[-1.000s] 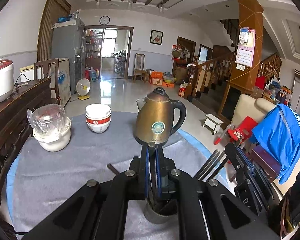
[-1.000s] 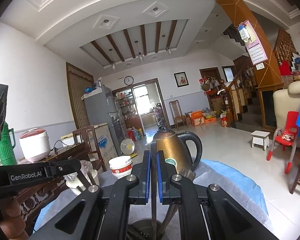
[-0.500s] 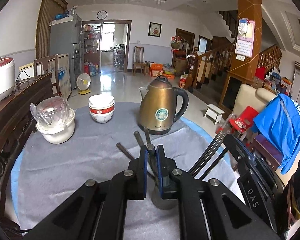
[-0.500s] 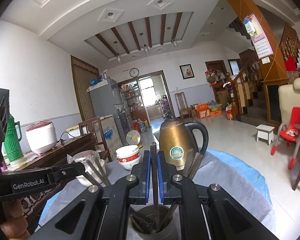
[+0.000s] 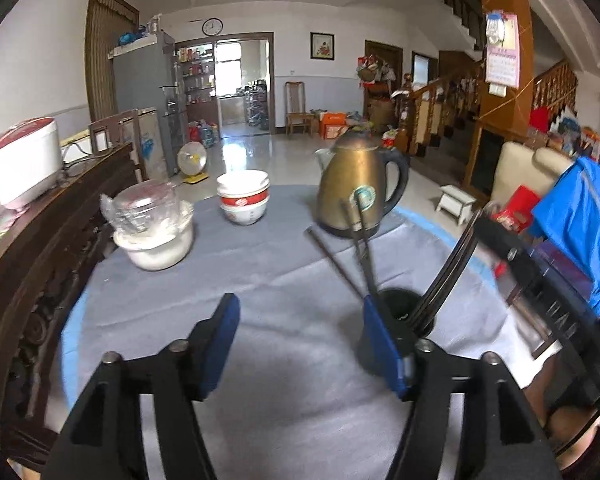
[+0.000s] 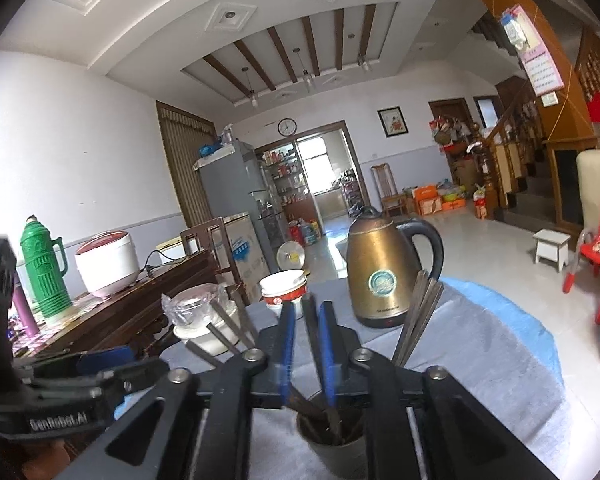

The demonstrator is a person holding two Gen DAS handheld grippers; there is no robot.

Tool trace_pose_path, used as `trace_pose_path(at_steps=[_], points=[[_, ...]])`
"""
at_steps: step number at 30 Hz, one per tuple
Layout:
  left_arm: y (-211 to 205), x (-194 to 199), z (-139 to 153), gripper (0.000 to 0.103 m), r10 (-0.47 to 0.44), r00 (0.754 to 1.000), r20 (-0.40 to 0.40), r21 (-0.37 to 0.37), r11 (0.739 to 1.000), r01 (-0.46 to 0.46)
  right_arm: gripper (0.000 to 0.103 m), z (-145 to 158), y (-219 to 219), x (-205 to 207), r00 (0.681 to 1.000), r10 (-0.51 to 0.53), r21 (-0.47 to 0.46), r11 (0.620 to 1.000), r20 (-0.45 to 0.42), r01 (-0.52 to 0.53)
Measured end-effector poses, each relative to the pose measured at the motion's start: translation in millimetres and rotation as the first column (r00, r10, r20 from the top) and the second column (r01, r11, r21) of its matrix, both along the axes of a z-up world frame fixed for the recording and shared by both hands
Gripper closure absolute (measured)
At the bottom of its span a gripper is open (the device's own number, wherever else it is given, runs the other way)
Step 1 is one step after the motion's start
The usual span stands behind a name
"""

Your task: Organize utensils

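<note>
Left gripper (image 5: 300, 338): standing wide open over the grey cloth (image 5: 260, 280), jaws having just been opening, nothing lying between the blue pads (image 5: 220, 340).
Right gripper (image 6: 306, 344): standing partly open, jaws having just been opening; one chopstick (image 6: 310, 320) rising in the gap, pads not pressing on it.
Holder cup (image 6: 336, 446): sitting on the cloth just below the right gripper's fingers; in the left wrist view sitting behind the right-hand pad (image 5: 404, 308).
Chopsticks (image 5: 360, 248): standing in the cup, leaning out in several directions, one bundle (image 6: 416, 320) tilting toward the kettle.
Kettle (image 5: 360, 192): standing upright beyond the cup.
Stacked bowls (image 5: 243, 196): resting left of the kettle.
Covered bowl (image 5: 154, 228): resting further left, near the table's edge.
</note>
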State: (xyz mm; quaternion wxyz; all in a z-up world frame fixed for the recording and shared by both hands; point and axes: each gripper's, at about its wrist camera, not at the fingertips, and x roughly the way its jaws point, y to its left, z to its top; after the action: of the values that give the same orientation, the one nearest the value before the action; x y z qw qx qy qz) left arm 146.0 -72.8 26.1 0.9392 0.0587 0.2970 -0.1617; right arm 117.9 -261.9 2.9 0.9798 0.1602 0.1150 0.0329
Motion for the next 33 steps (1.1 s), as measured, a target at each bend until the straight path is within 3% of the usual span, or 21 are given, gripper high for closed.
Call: trace_pose_path(at_steps=[1,2,9,16,33], points=[[2.8,-2.2,-2.7,0.033,0.005,1.0,-0.001,0.011,1.0,-0.005,0.036,-0.7,-1.1,-1.3,1.0,0.011,0.016,1.0,0.0,-0.011],[5.0,-4.7,-5.4,0.031,0.01,1.0,-0.002,0.026,1.0,-0.01,0.028,-1.1,-2.1,-5.6,1.0,0.011,0.031,0.999,0.022,-0.012],[20.0,-18.3,-26.7,0.018,0.057,0.998,-0.034,0.134,0.99,-0.052,0.028,7.6,-4.2,-32.2,0.997,-0.03,0.008,1.0,0.077,0.03],[27.0,-19.2,-42.6,0.017,0.122,0.99,-0.072,0.209,0.972,-0.105,0.028,19.7,-4.8,-56.8,0.996,-0.064,-0.015,0.998,0.068,0.065],[41.9,-11.8,-51.6,0.017,0.225,0.969,-0.098,0.251,0.948,-0.195,0.028,-10.7,14.1,-58.1,0.994,-0.038,-0.042,0.999,-0.106,0.034]])
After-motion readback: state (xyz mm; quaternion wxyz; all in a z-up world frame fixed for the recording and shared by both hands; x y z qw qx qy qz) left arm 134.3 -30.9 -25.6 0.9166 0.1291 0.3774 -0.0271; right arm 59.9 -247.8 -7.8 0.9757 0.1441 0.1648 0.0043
